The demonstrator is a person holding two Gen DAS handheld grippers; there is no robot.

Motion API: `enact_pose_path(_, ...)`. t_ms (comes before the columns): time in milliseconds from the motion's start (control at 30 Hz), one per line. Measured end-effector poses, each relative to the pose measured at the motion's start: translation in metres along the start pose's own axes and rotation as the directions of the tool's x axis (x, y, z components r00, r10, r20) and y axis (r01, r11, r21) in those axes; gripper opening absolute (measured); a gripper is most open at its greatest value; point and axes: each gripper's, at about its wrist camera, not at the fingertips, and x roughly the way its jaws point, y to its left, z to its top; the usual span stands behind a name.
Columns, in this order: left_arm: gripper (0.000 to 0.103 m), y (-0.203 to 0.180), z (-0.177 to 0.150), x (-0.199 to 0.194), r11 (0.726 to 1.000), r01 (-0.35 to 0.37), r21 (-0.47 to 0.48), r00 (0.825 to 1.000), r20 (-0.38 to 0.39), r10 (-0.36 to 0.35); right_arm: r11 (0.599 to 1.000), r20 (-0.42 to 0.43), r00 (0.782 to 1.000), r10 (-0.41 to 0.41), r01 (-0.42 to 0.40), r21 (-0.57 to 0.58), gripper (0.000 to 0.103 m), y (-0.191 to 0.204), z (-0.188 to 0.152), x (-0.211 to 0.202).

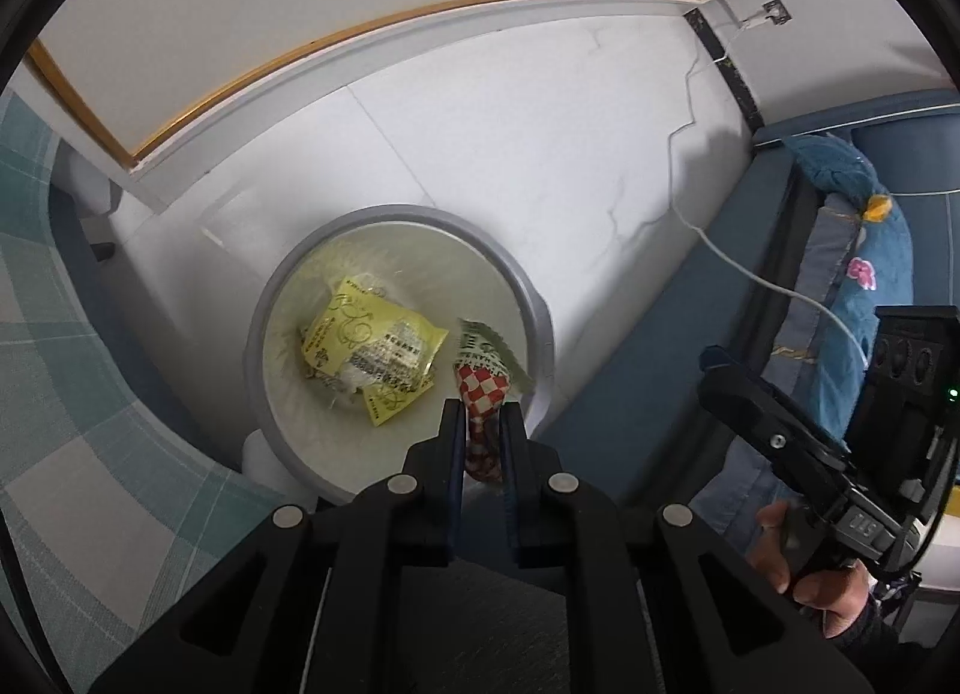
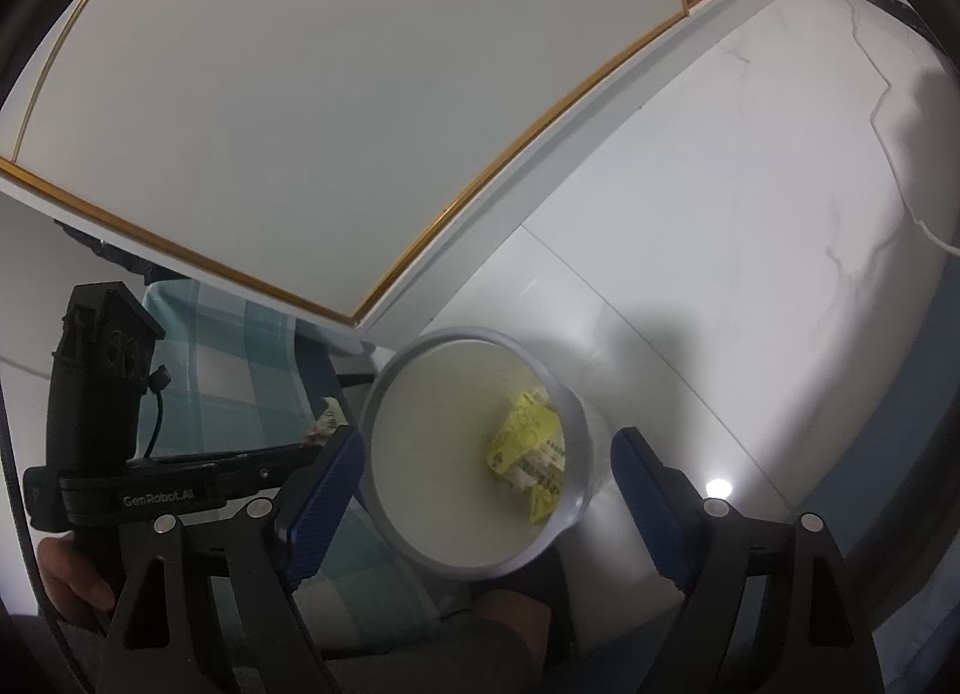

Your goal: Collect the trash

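Observation:
A round grey-rimmed trash bin (image 1: 528, 298) with a pale liner stands on the white floor, and yellow wrappers (image 1: 372, 346) lie inside it. My left gripper (image 1: 483, 415) hangs over the bin's near rim, shut on a red-and-white checkered wrapper (image 1: 483, 388) whose printed end sticks out past the fingertips. In the right wrist view the same bin (image 2: 384, 388) sits below my right gripper (image 2: 489, 448), which stands open over the bin with nothing between its blue pads (image 2: 327, 484). The yellow wrappers (image 2: 528, 442) lie at the bin's right side.
A white cabinet with gold trim (image 1: 180, 118) runs behind the bin. A teal checkered cloth (image 1: 54, 334) lies to the left. A blue sofa with a cushion (image 1: 864, 250) and a white cable (image 1: 738, 268) are to the right. A person's hand (image 1: 798, 568) holds the other gripper's handle.

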Motion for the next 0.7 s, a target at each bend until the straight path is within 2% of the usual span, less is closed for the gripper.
enact_pose_path(133,0.009,0.0,-0.002,-0.001,1.0,-0.011,-0.008,1.0,0.002,0.011,1.0,0.005,1.0,0.002,-0.002,0.001,0.084,-0.001,0.0,-0.004)
enact_pose_path(233,0.021,-0.003,-0.004,-0.006,1.0,-0.019,-0.005,1.0,0.019,0.019,1.0,0.012,1.0,0.004,-0.004,0.002,0.085,0.0,-0.001,-0.007)
enact_pose_path(300,0.037,-0.004,-0.006,-0.012,0.999,-0.039,-0.005,0.998,0.053,0.039,1.0,0.018,1.0,0.007,-0.007,-0.004,0.086,0.001,-0.002,-0.01)
enact_pose_path(333,0.041,-0.004,-0.008,-0.017,0.999,-0.051,-0.009,0.996,0.072,0.051,1.0,0.019,1.0,0.007,-0.007,-0.007,0.086,0.001,-0.002,-0.011)
enact_pose_path(400,0.059,-0.004,-0.01,-0.025,0.996,-0.087,-0.022,0.989,0.115,0.089,1.0,0.024,1.0,0.008,-0.008,-0.009,0.088,0.004,-0.002,-0.014)
enact_pose_path(467,0.065,-0.005,-0.012,-0.034,0.992,-0.123,-0.031,0.979,0.158,0.126,1.0,0.033,0.999,0.01,-0.01,-0.014,0.089,0.007,-0.002,-0.018)
enact_pose_path(700,0.072,-0.004,-0.023,-0.061,0.986,-0.157,-0.062,0.947,0.274,0.168,0.997,0.055,0.998,0.04,-0.036,-0.067,0.094,0.029,-0.002,-0.034)
